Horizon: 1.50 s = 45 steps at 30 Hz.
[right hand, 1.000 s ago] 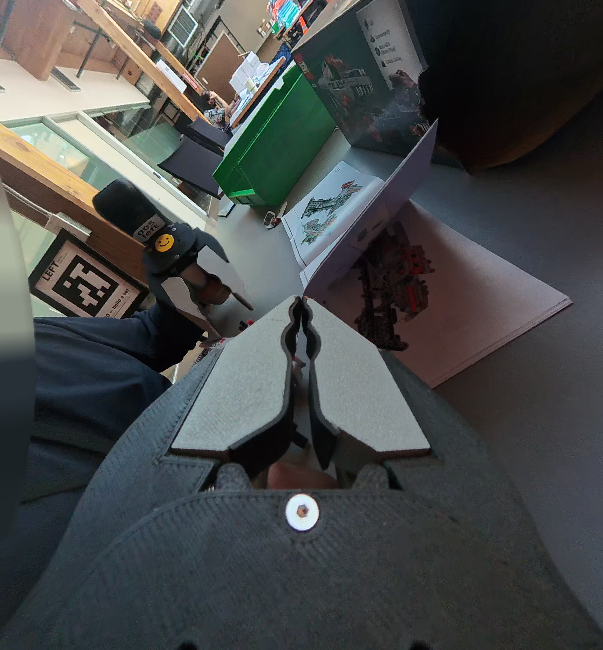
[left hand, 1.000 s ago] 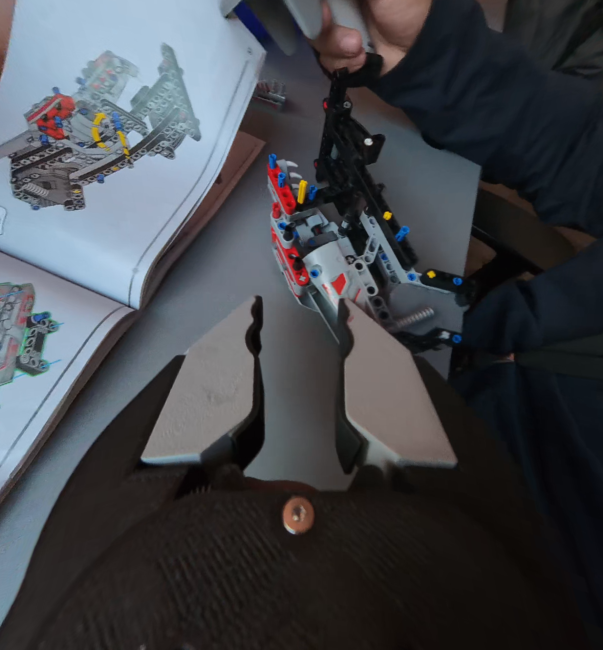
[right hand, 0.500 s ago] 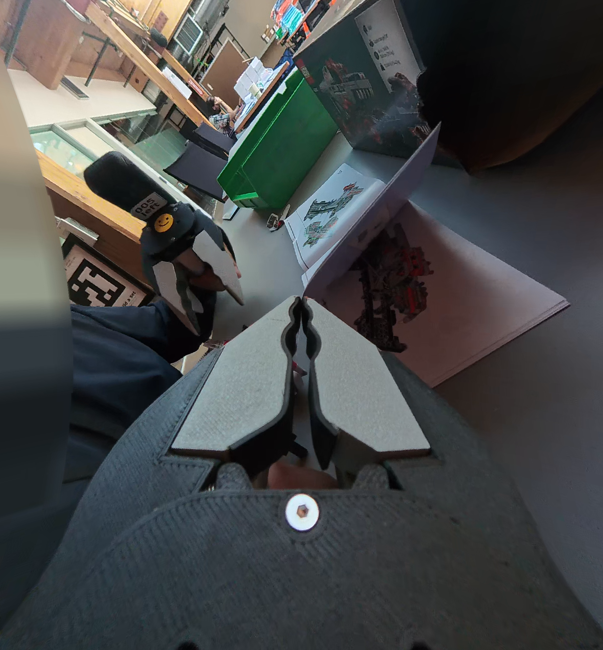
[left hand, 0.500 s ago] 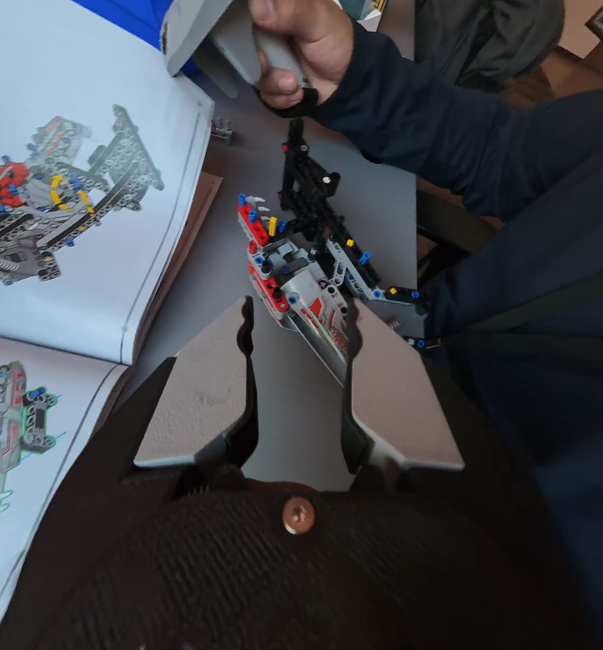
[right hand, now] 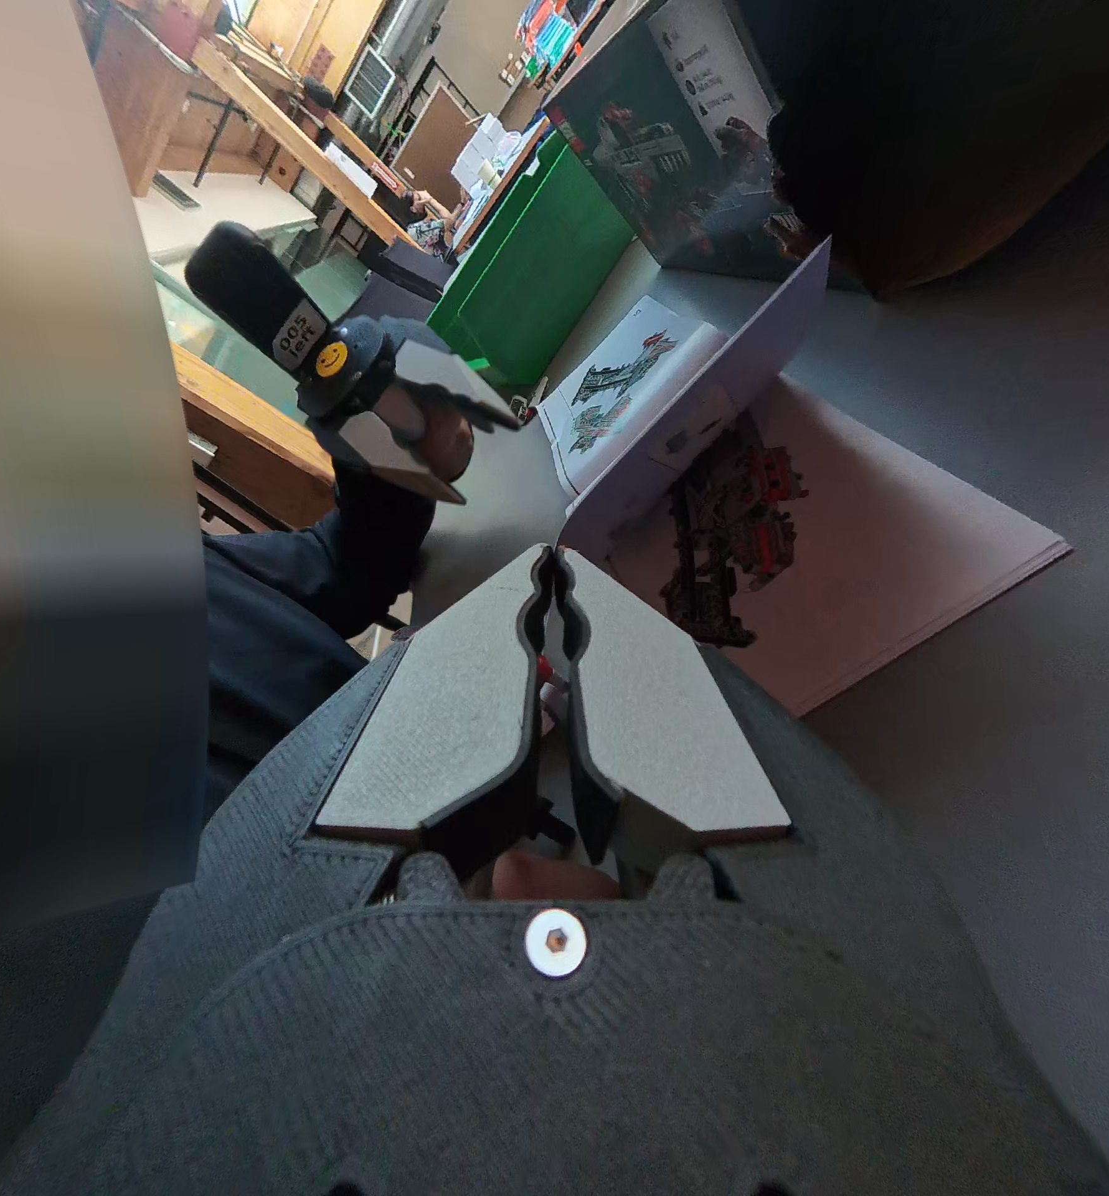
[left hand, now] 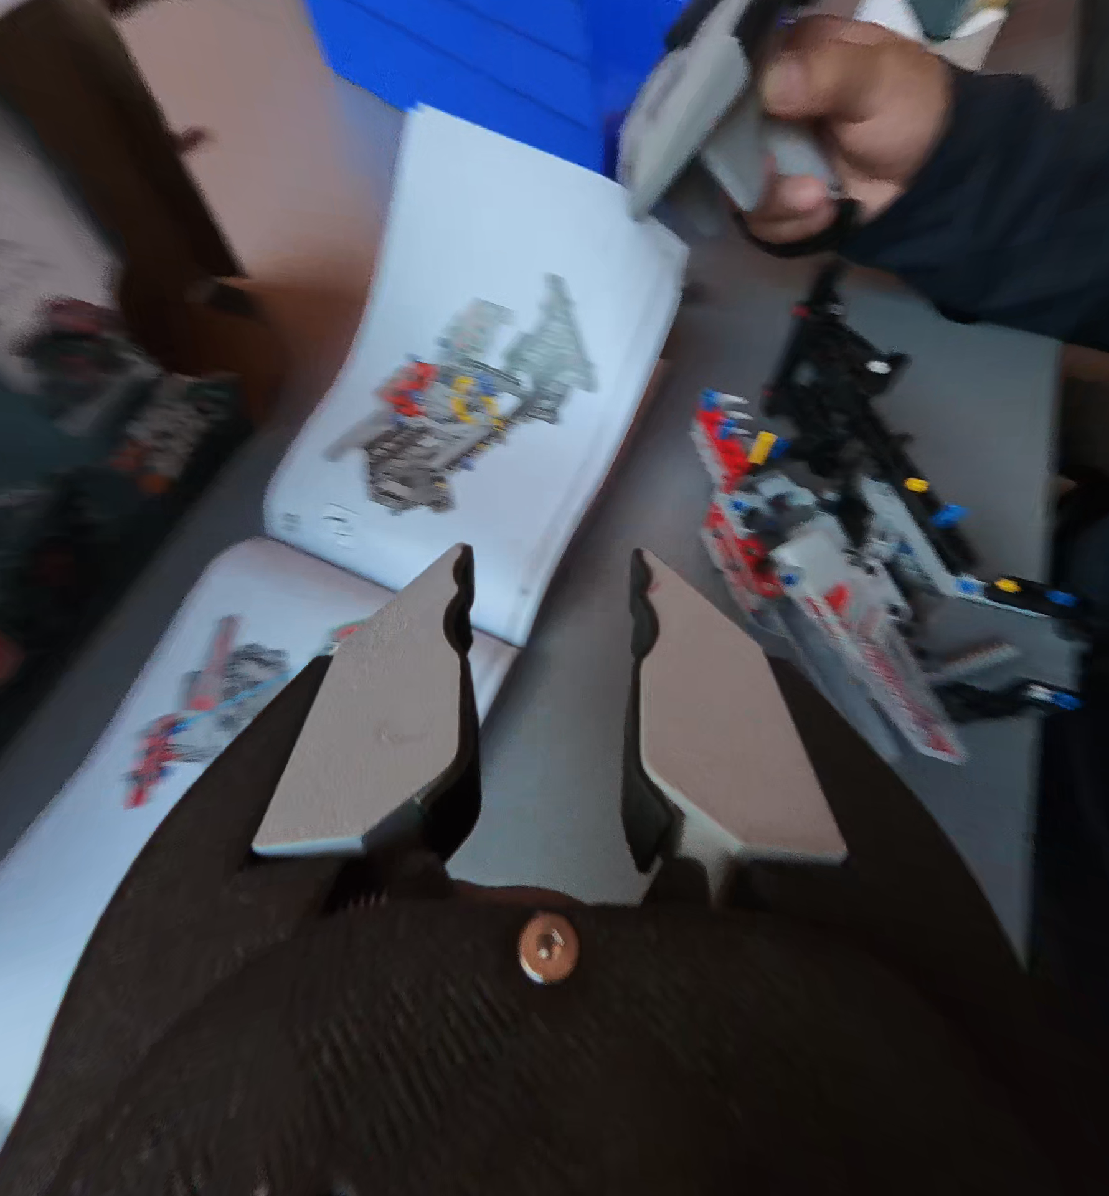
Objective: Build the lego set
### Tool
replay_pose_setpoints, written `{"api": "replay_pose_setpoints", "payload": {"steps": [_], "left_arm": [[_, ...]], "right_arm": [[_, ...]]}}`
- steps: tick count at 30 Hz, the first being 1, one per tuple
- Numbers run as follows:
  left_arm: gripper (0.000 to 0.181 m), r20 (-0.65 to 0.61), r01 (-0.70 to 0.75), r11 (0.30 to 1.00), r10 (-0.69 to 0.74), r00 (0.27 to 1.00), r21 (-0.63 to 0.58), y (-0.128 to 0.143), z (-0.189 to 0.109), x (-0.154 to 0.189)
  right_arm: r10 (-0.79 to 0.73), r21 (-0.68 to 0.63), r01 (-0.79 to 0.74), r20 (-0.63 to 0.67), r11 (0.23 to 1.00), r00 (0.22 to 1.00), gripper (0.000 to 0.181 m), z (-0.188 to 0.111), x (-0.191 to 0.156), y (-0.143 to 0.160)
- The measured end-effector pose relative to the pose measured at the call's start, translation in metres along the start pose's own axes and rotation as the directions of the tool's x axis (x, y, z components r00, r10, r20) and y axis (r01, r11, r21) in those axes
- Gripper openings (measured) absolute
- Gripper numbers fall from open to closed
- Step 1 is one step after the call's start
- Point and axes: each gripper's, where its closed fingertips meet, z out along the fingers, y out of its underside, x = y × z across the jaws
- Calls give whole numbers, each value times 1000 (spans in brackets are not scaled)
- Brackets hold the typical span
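The part-built lego model point(left hand: 830, 556), grey, red and black with blue and yellow pins, lies on the grey table point(left hand: 991, 388) at the right of the left wrist view. My left gripper point(left hand: 548, 569) is open and empty, left of the model and over the edge of the open instruction booklet point(left hand: 474, 362). It also shows in the right wrist view point(right hand: 490, 463), raised above the table. My right gripper point(right hand: 553, 556) is shut with its tips touching. Red and white bits of the model point(right hand: 545, 666) show through the gap lower down. A hand holds it above the model point(left hand: 687, 123).
The booklet point(right hand: 629, 388) lies open with one page standing up. A dark lego box point(right hand: 668, 162) and a green bin point(right hand: 538, 272) stand behind it. A blue bin point(left hand: 474, 58) is at the far table edge. A dark-sleeved arm point(left hand: 1024, 213) crosses above the model. Tip to tip, the grippers are about 15 cm apart.
My left gripper has swung left and back from the model toward the booklet, and its view is blurred. It has risen in the right wrist view. The right gripper stays shut.
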Motion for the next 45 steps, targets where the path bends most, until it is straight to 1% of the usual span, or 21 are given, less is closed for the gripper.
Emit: {"api": "replay_pose_setpoints", "payload": {"steps": [1, 3, 6, 8, 11, 12, 14, 17, 20, 22, 24, 27, 30, 32, 34, 36, 38, 43, 45], "left_arm": [[46, 47, -33, 999, 32, 998, 8, -6, -1, -10], [44, 85, -83, 996, 81, 993, 21, -18, 3, -21], [47, 87, -141, 990, 139, 986, 12, -30, 22, -29], [49, 96, -180, 983, 181, 979, -26, -30, 37, -37], [51, 69, -137, 990, 139, 988, -33, -29, 48, -46], [51, 73, -127, 991, 130, 989, -43, -28, 48, -52], [51, 121, -102, 994, 106, 987, -33, -29, 42, -66], [52, 106, -74, 997, 75, 992, -13, -30, 33, -66], [50, 157, -104, 995, 102, 982, 2, -32, 21, -73], [48, 161, -89, 996, 84, 983, 27, -33, 14, -75], [47, 151, -68, 997, 60, 987, 47, -33, 11, -75], [47, 138, -52, 998, 47, 989, 34, -27, 14, -76], [50, 104, -56, 998, 54, 993, 23, -24, 21, -67], [51, 50, -68, 997, 67, 997, 27, -26, 32, -49], [52, 6, -117, 993, 117, 993, 4, -27, 45, -30], [48, -10, -198, 978, 198, 980, -58, -20, 53, -18], [47, -2, -241, 967, 242, 970, -83, -18, 56, -14], [51, -22, -235, 971, 234, 972, -37, -32, 63, -3], [55, -12, -256, 966, 256, 967, -47, -32, 70, 0]], "right_arm": [[1, 2, -1, 1, 1000, 1000, 0, 0, 0, 0], [1, 5, -1, 1, 1000, 1000, 0, 0, 0, -1], [1, 13, -1, -1, 1000, 1000, 0, 0, 0, -2], [1, 20, -1, 0, 1000, 1000, 0, -1, -1, -3], [-1, 26, 1, 1, 1000, 1000, 0, -1, -2, -4], [-2, 27, 2, 5, 1000, 1000, 0, -1, -3, -4], [-6, 22, 6, 8, 1000, 1000, 0, 0, -4, -3], [-3, 11, 3, 12, 1000, 1000, 0, 1, -4, -1], [10, 3, -10, 16, 1000, 1000, 0, 2, -2, 0], [13, 3, -13, 11, 1000, 1000, 0, 2, 0, 1], [15, 5, -15, 7, 1000, 1000, 0, 1, 1, 0], [18, 10, -18, 5, 1000, 1000, 0, -1, 3, -1], [23, 16, -23, 12, 1000, 1000, 0, -1, 2, -2], [22, 15, -22, 16, 1000, 1000, 0, 0, 1, -2], [23, 9, -23, 17, 1000, 1000, 0, 2, 1, 0], [22, 2, -22, 16, 1000, 1000, 0, 4, 1, 1], [14, 3, -14, 9, 1000, 1000, 0, 4, 0, 1], [19, 21, -19, 1, 1000, 1000, 0, 3, 2, -1], [23, 31, -23, 5, 999, 1000, 0, 3, 2, -3]]}}
